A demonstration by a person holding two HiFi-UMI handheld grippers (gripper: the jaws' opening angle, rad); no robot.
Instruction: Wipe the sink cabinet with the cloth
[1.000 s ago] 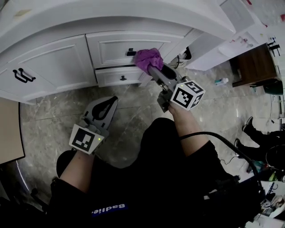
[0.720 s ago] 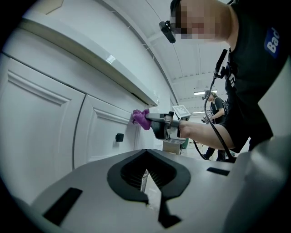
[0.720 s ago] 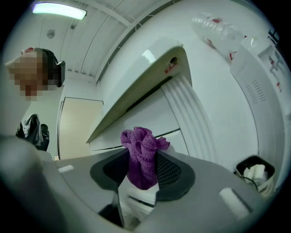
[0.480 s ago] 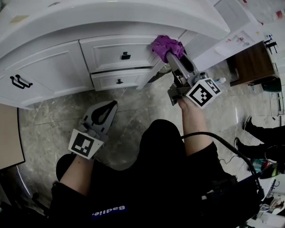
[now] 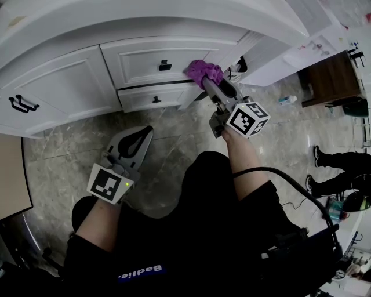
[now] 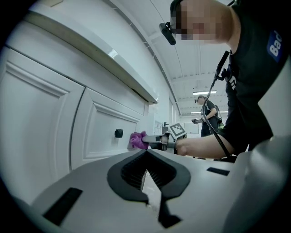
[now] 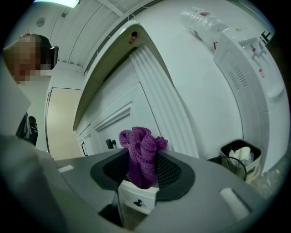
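Your right tongs [image 5: 206, 81] have slid the cloth [image 5: 203, 71] down and back toward the knob [image 5: 165, 65] since half a second ago, off the drawer's top right corner. Cloth's a bunched-up purple knit wad, clenched between the right tongs [image 7: 142, 175] with its ruffled top [image 7: 142, 148] poking out past the tips, pressed on the right end of the upper drawer front of the sink cabinet [image 5: 58, 81], just beside the fluted corner post [image 7: 157, 95]. Left tongs [image 5: 146, 131] are closed on nothing, tips together [image 6: 146, 151], hanging low over the marble floor [image 5: 174, 145], well apart from the cabinet. Edge-wise: the worktop [image 5: 145, 17] lip overhangs the drawers, the lower drawer [image 5: 153, 100] sits right under the cloth, and the floor in front is open. Off the cabinet's right corner there's a small dark bin [image 7: 238, 157] on the floor with white crumpled stuff in it.
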